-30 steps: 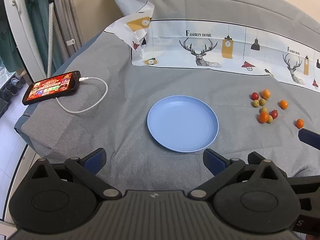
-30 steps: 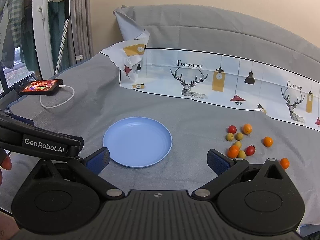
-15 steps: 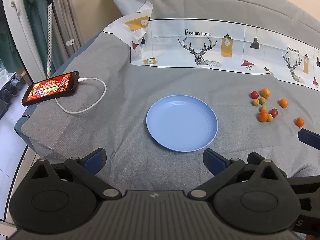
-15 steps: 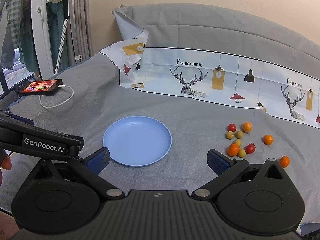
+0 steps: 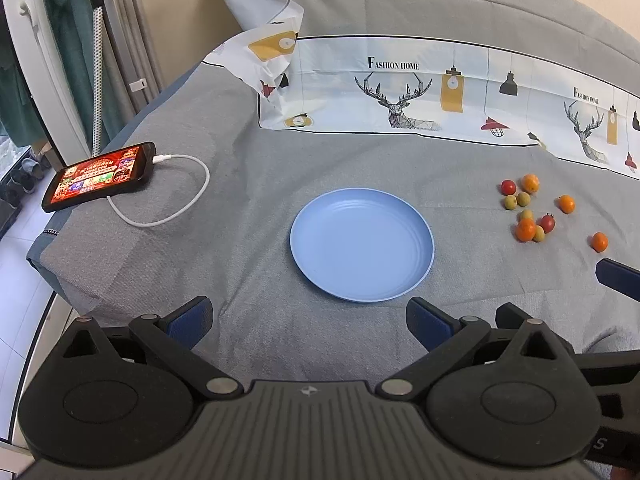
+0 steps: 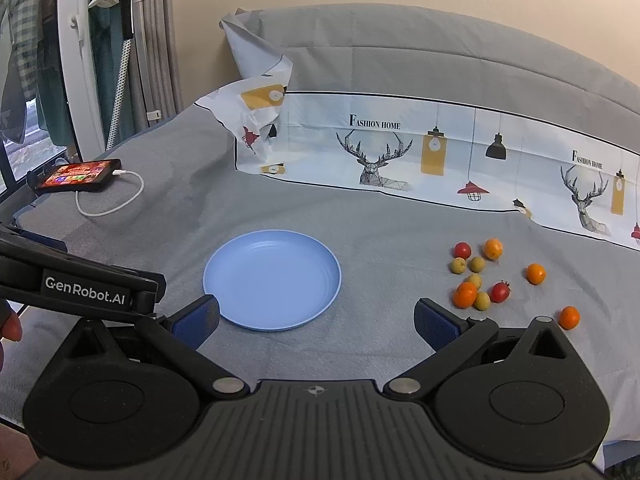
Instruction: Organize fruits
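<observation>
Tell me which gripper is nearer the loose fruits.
Right. The right gripper sits just left of the fruits; the left gripper is farther left, beyond the plate.

1. A black smartphone (image 5: 100, 176) with a lit red screen lies at the far left edge of the grey fabric-covered bed (image 5: 240, 184).
2. A white charging cable (image 5: 176, 208) plugs into the phone's end and loops across the grey cover.
3. A white printed cloth (image 5: 420, 92) with deer heads, hanging lamps and the words "Fashion Home" lies along the back, its left corner crumpled upward.
4. Grey curtains (image 6: 160, 40) hang at the far left.
</observation>
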Demonstrator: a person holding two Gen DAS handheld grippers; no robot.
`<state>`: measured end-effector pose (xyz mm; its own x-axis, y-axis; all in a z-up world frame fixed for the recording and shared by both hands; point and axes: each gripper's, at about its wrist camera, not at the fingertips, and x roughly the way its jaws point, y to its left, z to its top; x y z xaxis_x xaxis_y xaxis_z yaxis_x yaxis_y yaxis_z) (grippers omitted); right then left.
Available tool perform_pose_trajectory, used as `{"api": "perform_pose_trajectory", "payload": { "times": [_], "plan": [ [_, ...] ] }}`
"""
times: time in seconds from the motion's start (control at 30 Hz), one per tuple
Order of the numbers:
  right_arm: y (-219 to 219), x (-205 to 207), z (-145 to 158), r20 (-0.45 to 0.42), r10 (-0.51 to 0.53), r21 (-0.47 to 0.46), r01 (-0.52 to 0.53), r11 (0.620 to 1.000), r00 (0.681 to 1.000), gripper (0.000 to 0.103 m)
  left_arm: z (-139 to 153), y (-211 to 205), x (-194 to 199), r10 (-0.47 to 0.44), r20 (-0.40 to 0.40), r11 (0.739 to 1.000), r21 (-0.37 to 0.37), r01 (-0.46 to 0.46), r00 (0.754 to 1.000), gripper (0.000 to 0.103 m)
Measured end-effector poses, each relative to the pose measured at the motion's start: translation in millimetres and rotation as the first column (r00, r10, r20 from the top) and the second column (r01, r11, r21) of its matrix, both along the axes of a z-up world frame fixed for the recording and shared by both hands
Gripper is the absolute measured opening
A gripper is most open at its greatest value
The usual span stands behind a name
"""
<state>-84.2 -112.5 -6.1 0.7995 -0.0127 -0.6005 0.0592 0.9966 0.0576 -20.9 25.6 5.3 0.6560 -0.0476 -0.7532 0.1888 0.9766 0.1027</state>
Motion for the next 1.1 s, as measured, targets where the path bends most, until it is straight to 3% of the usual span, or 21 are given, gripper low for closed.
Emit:
{"api": "perform_pose_trajectory", "payload": {
  "times": [0.67,1.1],
  "plan": [
    [-1.6,-1.3,-0.1,-0.004,-0.01,0.004,0.01,1.0,1.0,0.103,-0.6,-3.7,-1.8,-0.006,0.001,1.0,0.006,0.006,1.0,0.103],
    [-20.1,-2.4,-12.0,-0.026,-0.059,0.028,0.059,0.998,0.998,0.103,-8.6,-32.0,7.2,-0.064,-0.031,0.997,0.031,0.065,0.997,0.103]
  ]
}}
